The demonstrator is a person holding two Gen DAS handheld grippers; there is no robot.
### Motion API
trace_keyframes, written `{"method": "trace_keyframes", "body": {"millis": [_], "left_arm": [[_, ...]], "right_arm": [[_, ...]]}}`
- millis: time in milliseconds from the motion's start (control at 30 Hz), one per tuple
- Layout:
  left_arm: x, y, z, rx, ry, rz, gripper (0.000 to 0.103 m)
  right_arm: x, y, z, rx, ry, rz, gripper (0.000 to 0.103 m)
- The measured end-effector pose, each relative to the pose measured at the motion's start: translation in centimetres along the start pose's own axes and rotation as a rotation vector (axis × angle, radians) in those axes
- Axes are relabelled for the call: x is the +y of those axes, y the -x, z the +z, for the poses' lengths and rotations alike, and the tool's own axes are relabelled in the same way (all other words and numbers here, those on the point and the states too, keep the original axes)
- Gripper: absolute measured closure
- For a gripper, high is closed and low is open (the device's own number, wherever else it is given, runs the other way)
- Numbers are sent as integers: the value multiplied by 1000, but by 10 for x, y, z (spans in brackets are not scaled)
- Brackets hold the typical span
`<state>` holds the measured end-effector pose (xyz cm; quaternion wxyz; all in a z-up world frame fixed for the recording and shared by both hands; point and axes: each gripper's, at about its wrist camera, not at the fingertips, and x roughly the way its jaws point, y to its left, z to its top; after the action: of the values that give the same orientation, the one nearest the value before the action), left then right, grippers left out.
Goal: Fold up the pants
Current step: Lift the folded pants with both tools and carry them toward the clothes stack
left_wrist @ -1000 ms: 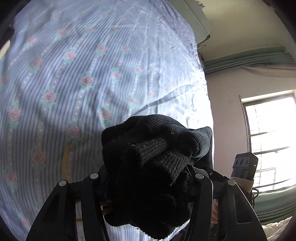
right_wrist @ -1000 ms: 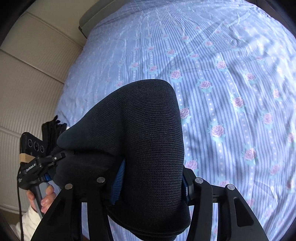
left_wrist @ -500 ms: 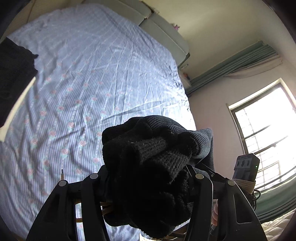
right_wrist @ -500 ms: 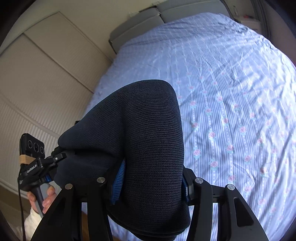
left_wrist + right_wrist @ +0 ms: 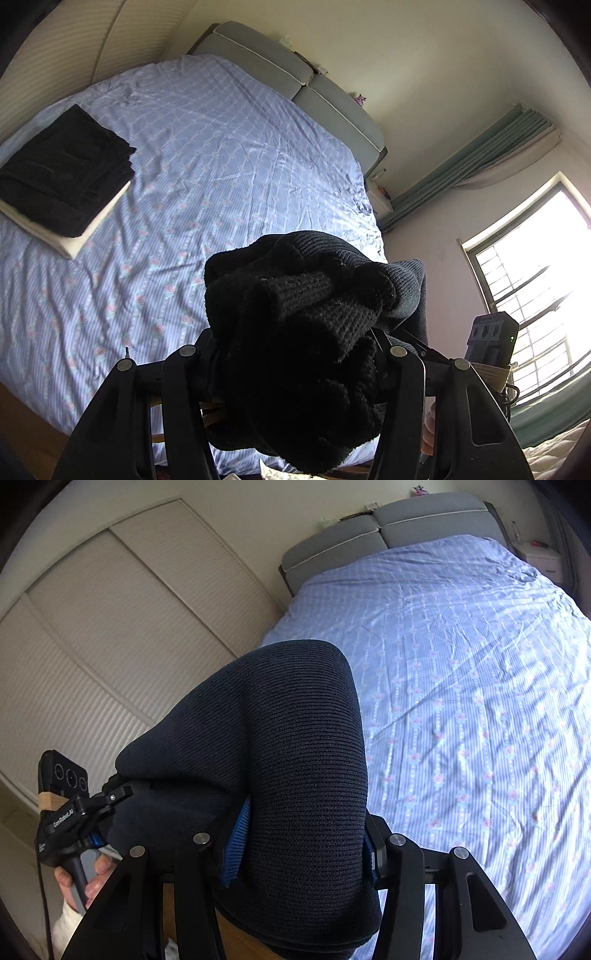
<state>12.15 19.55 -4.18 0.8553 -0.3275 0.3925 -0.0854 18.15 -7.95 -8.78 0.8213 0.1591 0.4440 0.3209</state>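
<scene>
Pants [image 5: 295, 760] bunch between both tongs [image 5: 295, 354] [image 5: 299, 845], each clamped on fabric.

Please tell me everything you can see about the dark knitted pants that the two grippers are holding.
The pants are a dark, almost black, ribbed knit, thick and soft-looking. Both grippers clamp them: the left gripper holds a crumpled, bunched part, and the right gripper holds a smooth rounded fold between its blue pads. The cloth bulges above the jaws and hangs below them, raised in front of the striped, rose-patterned bed sheet. Their full length is hidden.
</scene>
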Motion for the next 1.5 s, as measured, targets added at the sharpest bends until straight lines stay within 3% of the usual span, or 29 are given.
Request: {"method": "trace_keyframes", "body": {"millis": [267,500,667,833,1033,1233,1500], "left_arm": [[54,58,18,-34,-11,-6,48],[118,100,56,10,-88,-47,48],[164,127,74,25,-50,-47,48],[199,142,77,5,-3,-61,48],[222,149,82,2,39,-27,48],[248,156,113,9,2,-44,48],[312,164,173,87,-44,-40,47]], "right_arm": [[64,-24,-8,-10,40,3,52],[128,-61,-27,-69,-31,-45,52],[173,-92,-36,-65,-50,-60,52],[200,-111,-38,-29,-10,-70,52],[212,-137,-32,-12,19,-47,52],[232,-158,-24,0,7,-63,52],[282,-213,-27,-11,-64,-89,52]]}}
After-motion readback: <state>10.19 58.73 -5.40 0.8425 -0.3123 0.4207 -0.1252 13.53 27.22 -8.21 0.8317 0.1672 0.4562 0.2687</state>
